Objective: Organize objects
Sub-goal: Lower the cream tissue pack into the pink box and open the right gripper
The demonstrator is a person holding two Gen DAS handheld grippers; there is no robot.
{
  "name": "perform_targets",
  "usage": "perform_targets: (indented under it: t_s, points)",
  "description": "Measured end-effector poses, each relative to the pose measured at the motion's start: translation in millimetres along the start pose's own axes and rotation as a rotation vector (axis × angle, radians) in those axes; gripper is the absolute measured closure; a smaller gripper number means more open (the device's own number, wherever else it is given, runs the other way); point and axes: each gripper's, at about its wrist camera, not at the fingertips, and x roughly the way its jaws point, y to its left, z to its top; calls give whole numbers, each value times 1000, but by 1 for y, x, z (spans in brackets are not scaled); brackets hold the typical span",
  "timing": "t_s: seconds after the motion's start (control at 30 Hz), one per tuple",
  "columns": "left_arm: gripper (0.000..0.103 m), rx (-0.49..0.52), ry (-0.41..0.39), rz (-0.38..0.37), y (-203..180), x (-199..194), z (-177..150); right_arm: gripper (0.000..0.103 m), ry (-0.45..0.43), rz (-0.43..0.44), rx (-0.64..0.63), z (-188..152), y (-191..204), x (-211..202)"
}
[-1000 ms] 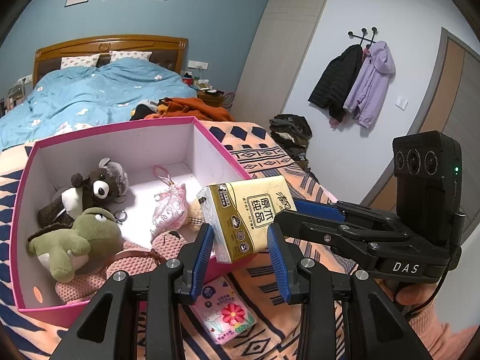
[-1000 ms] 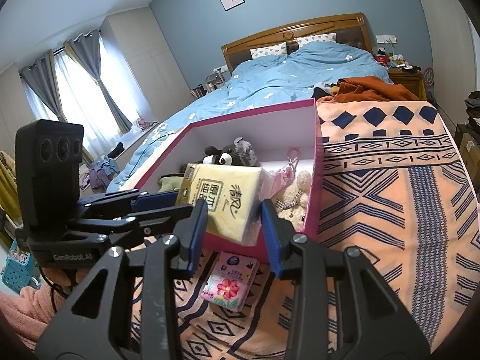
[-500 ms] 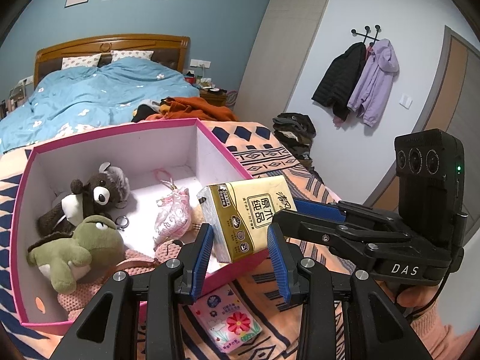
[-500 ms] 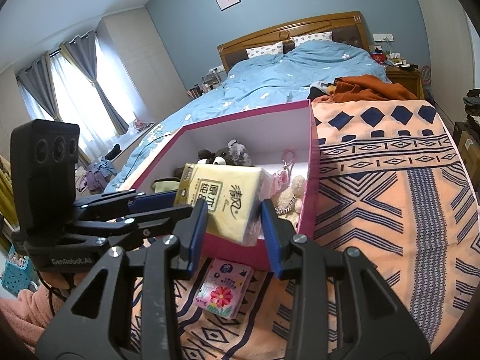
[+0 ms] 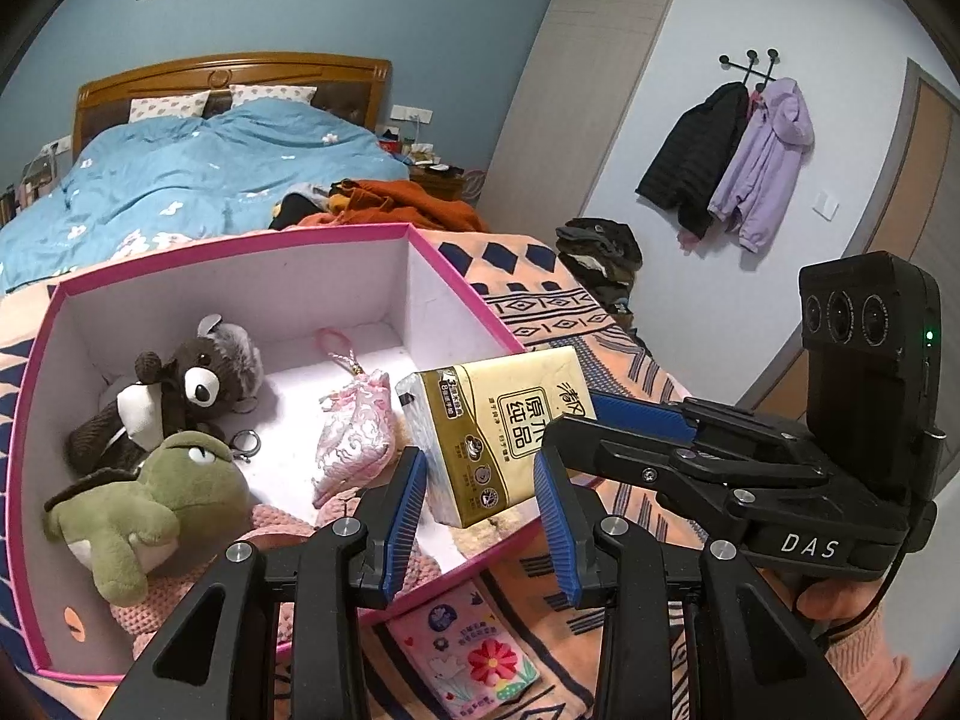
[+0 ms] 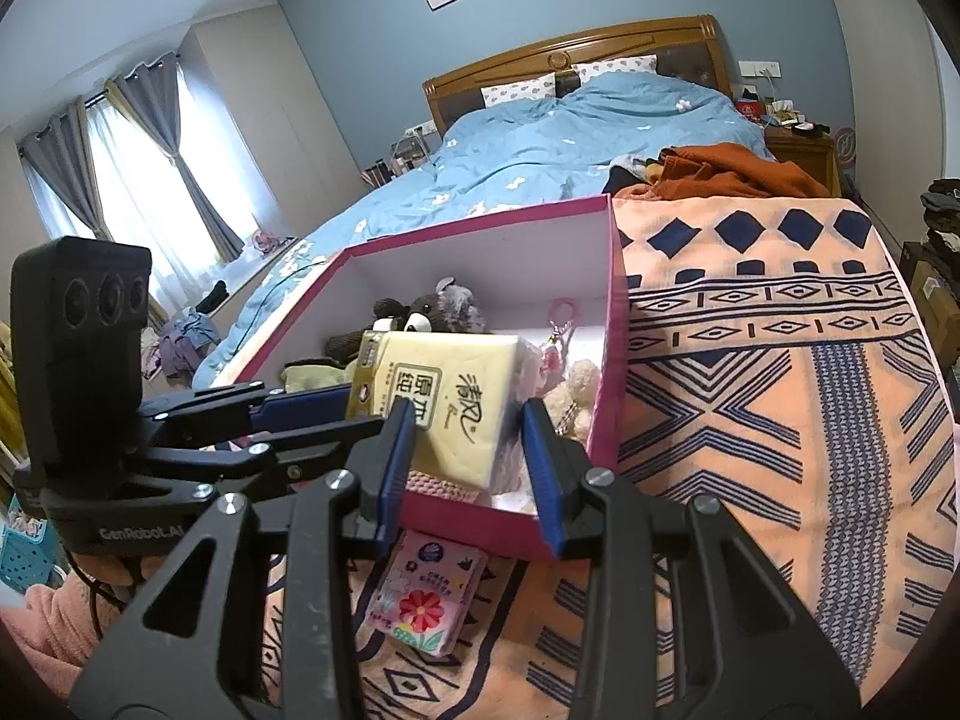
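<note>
Over the box [image 5: 457,277] rim, left tool [image 5: 480,501] and right tool [image 6: 468,447] clamp tissue pack [image 5: 501,420].

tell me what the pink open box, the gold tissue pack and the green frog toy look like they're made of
Pink open box: likely stiff cardboard, with thin straight walls and a matte white inside. Gold tissue pack: soft tissue in glossy printed plastic film, judging by the sheen and slight creases. Green frog toy: plush fabric, fuzzy and rounded, probably stuffed.

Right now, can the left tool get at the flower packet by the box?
Probably not yet: the left tool is shut on the yellow pack, which the right tool also grips. The flower packet lies uncovered just below, before the box; nothing else blocks it.
</note>
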Motion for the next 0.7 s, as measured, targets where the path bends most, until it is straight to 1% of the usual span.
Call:
perform_targets:
  t_s: [0.2,0.4,0.57,0.7]
  points:
    - [66,-25,22,-12,7,8,-1,64,21,-12,4,0,-3,7]
    - [66,-41,51,-5,13,17,-2,64,40,-19,7,0,-4,13]
    - [66,-65,66,-5,20,24,-3,64,55,-48,-9,1,0,19]
    - [66,-52,54,32,21,24,-4,64,40,-76,-9,1,0,19]
